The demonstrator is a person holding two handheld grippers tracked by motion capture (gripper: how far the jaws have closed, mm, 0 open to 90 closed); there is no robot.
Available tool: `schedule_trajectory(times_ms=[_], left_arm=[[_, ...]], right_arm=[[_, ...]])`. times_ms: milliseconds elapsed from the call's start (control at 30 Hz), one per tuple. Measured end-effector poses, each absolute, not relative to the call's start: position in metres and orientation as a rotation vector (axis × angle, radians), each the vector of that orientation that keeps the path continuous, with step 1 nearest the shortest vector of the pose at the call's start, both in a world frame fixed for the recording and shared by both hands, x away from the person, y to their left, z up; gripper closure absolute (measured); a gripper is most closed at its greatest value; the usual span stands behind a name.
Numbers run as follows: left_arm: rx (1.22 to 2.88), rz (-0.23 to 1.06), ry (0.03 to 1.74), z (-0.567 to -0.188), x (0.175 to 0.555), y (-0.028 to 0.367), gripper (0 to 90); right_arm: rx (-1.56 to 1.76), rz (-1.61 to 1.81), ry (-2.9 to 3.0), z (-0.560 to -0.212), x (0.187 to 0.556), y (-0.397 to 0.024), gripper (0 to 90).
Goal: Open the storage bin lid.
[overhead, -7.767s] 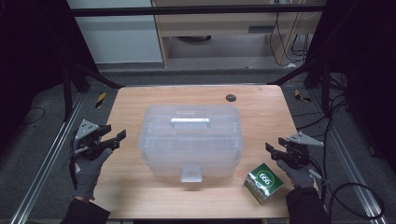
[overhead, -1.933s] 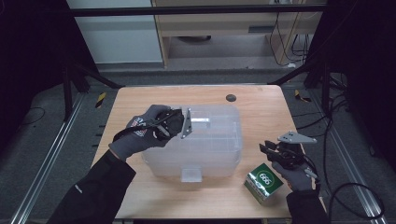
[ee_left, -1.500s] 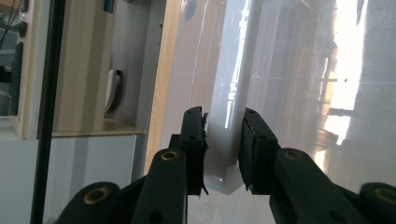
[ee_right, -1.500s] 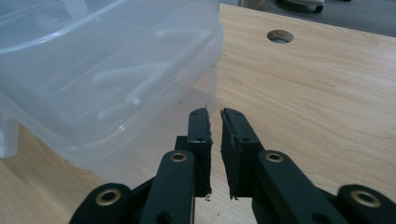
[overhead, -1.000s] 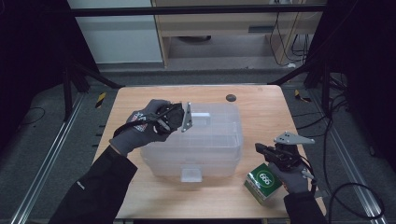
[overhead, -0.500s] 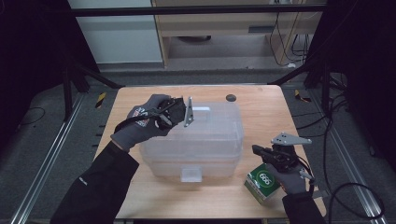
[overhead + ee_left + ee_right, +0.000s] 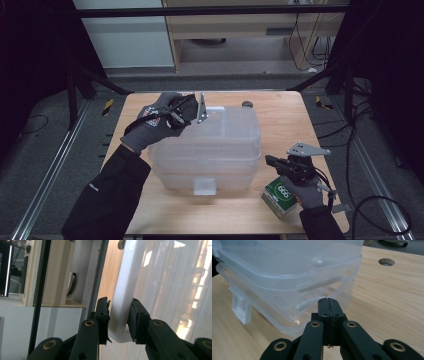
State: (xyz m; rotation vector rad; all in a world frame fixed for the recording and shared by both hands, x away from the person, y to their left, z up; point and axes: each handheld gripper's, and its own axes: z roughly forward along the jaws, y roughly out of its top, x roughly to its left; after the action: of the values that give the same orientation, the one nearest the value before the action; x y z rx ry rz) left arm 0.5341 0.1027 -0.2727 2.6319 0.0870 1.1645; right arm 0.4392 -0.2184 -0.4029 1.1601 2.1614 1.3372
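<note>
A clear plastic storage box (image 7: 210, 172) stands mid-table with its clear lid (image 7: 225, 130) on top. My left gripper (image 7: 194, 114) reaches over the box's back left part. In the left gripper view that gripper (image 7: 118, 307) is shut on the lid's white handle (image 7: 122, 290), a pad pressed on each side. The lid (image 7: 287, 262) sits raised and tilted above the box rim (image 7: 294, 307). My right gripper (image 7: 269, 161) is by the box's right lower side, shut and empty (image 7: 329, 302). A green carton (image 7: 281, 196) lies just beneath that hand.
The wooden table (image 7: 280, 115) has a dark round hole (image 7: 246, 104) near its back edge, behind the box. A white latch (image 7: 204, 186) hangs on the box's front wall. Metal rails run along both sides of the table.
The left hand has lifted the handle a little, up and toward the back, and the lid has tilted with it. The right gripper has stayed shut beside the box.
</note>
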Motion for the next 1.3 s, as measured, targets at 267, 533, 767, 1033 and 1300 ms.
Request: schedule_trajectory(times_ms=[267,533,767,1033,1300], left_arm=[[2.634,1.151,0.113,-0.269,0.543,0.103,70.6],[2.634,1.145,0.13,-0.267,0.547,0.102,70.2],[2.62,1.127,0.143,-0.268,0.545,0.105,67.3],[2.481,0.962,0.239,-0.26,0.534,0.12,49.8],[2.361,0.894,0.36,-0.256,0.517,0.143,47.4]], right_arm=[[1.139,1.349,2.174,-0.405,0.44,-0.208,90.0],[1.115,1.419,2.146,-0.4,0.44,-0.201,90.0],[1.109,1.442,2.119,-0.396,0.441,-0.198,90.0],[1.12,1.44,2.135,-0.398,0.443,-0.198,90.0],[1.124,1.434,2.136,-0.398,0.442,-0.198,90.0]])
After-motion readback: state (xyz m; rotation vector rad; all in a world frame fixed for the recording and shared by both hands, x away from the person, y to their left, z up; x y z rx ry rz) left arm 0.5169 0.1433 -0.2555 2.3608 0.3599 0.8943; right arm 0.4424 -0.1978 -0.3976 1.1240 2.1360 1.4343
